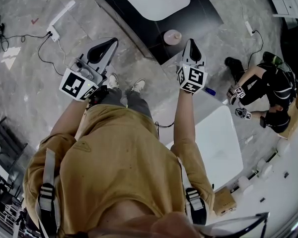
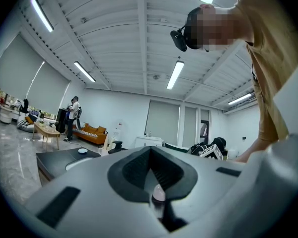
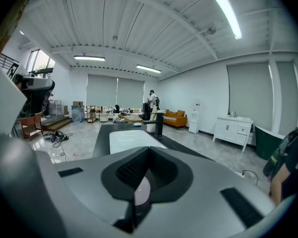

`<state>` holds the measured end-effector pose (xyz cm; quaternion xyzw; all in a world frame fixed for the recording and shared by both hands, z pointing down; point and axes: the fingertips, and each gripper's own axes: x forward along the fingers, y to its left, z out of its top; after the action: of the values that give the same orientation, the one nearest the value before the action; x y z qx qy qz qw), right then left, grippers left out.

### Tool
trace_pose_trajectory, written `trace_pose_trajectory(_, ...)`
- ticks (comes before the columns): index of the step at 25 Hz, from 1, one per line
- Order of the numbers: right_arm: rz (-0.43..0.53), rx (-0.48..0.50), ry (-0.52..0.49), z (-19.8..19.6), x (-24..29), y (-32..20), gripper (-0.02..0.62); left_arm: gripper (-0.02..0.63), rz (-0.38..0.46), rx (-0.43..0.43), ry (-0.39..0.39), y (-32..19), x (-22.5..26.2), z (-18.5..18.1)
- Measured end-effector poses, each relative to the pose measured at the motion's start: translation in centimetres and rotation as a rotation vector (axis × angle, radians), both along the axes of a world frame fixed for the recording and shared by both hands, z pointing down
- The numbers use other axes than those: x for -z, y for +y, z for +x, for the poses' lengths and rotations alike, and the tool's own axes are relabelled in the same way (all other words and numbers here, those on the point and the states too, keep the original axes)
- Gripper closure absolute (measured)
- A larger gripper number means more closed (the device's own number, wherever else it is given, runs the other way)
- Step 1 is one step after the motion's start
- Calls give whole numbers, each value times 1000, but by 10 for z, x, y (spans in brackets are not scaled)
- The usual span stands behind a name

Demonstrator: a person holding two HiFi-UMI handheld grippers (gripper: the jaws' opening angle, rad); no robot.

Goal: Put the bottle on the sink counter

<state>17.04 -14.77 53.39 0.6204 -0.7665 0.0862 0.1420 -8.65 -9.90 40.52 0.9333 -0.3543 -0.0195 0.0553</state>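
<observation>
Mustard shirt fills the near view. Beyond it, the left gripper and right gripper each have their jaws pressed together on nothing. Between them the pink bottle stands upright on a corner of the dark sink surface, just beside the right jaws.

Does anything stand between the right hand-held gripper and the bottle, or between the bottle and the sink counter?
Nothing visible does. The pale pink round-topped bottle already appears to stand on the dark sink counter, near its corner. The shut right hand-held gripper is close beside it, with nothing between them.
</observation>
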Motion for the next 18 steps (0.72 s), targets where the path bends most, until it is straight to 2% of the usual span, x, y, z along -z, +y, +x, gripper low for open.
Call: trace_pose_trajectory(18,83,-33,-69,19,66,16,589,604,44,9,8,-2,14,-4)
